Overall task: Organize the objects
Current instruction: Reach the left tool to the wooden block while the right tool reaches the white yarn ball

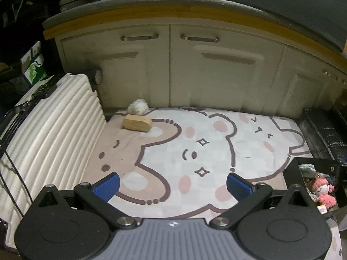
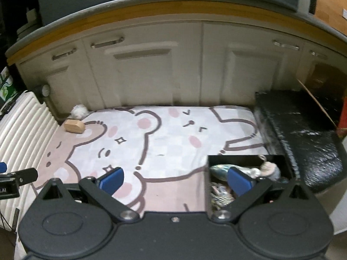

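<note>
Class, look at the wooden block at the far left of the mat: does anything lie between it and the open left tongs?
Nothing visible does. Bare mat lies between the left tongs and the wooden block; the white fluffy ball sits behind the block.

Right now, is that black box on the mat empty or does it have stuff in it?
It has stuff in it. The black box is open-topped, and a pink crocheted toy and shiny wrapped items show inside.

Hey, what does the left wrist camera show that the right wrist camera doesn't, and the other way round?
Only the left wrist view shows a pink crocheted toy in the black box. Only the right shows a wrapped black bundle beside the mat and the left gripper's tip. Both show the wooden block, white pompom, cartoon mat, ribbed suitcase and cabinet doors.
</note>
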`<state>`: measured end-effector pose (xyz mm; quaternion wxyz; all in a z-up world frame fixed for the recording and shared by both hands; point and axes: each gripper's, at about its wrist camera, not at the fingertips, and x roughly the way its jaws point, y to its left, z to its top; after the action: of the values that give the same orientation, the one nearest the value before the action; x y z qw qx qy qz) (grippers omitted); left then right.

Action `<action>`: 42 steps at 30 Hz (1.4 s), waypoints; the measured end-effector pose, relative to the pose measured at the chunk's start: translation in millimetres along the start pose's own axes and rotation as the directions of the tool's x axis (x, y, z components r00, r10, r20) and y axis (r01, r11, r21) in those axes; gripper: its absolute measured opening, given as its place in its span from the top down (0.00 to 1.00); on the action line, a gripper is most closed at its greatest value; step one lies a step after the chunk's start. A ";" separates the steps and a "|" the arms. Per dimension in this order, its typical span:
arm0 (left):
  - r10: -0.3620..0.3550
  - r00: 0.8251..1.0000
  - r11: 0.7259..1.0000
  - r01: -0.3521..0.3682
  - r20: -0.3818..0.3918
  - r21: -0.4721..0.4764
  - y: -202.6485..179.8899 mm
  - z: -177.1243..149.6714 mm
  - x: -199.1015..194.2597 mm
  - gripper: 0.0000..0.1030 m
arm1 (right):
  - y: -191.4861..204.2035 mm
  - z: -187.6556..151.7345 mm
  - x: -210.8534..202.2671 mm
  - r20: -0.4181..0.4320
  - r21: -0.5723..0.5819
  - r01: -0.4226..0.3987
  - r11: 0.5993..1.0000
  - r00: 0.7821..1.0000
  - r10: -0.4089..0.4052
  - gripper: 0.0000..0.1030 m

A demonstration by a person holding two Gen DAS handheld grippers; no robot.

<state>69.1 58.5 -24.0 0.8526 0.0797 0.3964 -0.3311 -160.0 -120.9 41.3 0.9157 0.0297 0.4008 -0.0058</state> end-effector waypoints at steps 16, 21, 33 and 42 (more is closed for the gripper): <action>0.030 0.995 0.999 -0.032 0.091 0.022 17.6 15.8 7.2 0.00 | 51.0 16.4 5.5 0.048 -0.046 -0.129 0.991 0.990 0.131 0.00; 0.092 0.989 0.995 -0.096 0.114 0.032 34.3 17.4 30.5 0.00 | 61.5 32.8 18.9 0.075 -0.073 -0.147 0.986 0.985 0.153 0.00; 0.077 0.983 0.997 -0.076 0.168 -0.008 69.8 31.0 119.2 0.00 | 94.8 80.7 110.4 0.065 -0.141 -0.222 0.965 0.970 0.233 0.00; 0.056 0.975 0.998 -0.062 0.216 0.024 86.3 42.8 188.7 0.00 | 123.9 111.8 205.4 0.049 -0.116 -0.297 0.948 0.951 0.304 0.00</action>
<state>237.9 13.1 -143.6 0.8985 0.0683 0.2943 -0.3184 65.7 -1.2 -27.7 0.9189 0.0409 0.3608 0.1544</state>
